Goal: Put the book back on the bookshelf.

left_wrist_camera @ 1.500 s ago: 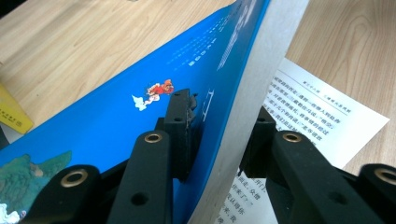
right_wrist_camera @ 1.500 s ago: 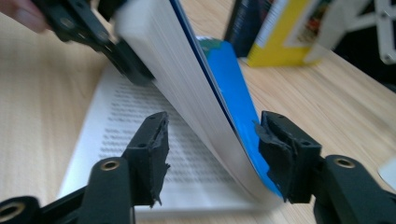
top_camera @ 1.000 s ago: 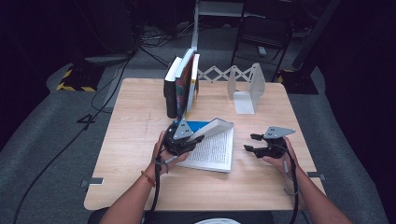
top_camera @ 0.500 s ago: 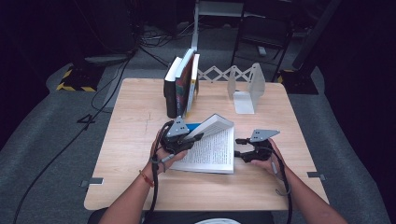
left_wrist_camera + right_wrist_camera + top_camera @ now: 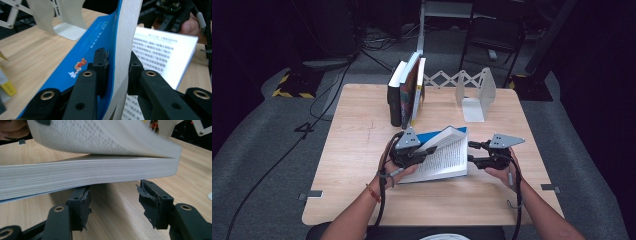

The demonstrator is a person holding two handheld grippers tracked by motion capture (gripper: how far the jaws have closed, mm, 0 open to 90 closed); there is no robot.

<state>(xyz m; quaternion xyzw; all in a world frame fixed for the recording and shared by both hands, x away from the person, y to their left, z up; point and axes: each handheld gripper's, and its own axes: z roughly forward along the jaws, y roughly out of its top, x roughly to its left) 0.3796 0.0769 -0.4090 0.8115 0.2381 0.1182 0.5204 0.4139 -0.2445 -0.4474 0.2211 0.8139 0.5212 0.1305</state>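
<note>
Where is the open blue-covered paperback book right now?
In the high view the open blue-covered paperback book lies near the wooden table's front middle, between the left gripper, clamping its lifted pages, and the right gripper.

Both grippers black, skeletal linkage frames. Left gripper [image 5: 428,149] and right gripper [image 5: 472,151] each topped by a grey three-cornered plate, black cable trailing back from each along the forearm. Brass-ringed pivot holes just behind the jaws. Right gripper's pads [image 5: 81,207] ragged, torn rubber edges. Red band on left wrist [image 5: 371,192]. Forearms bare, no sleeves.
</note>
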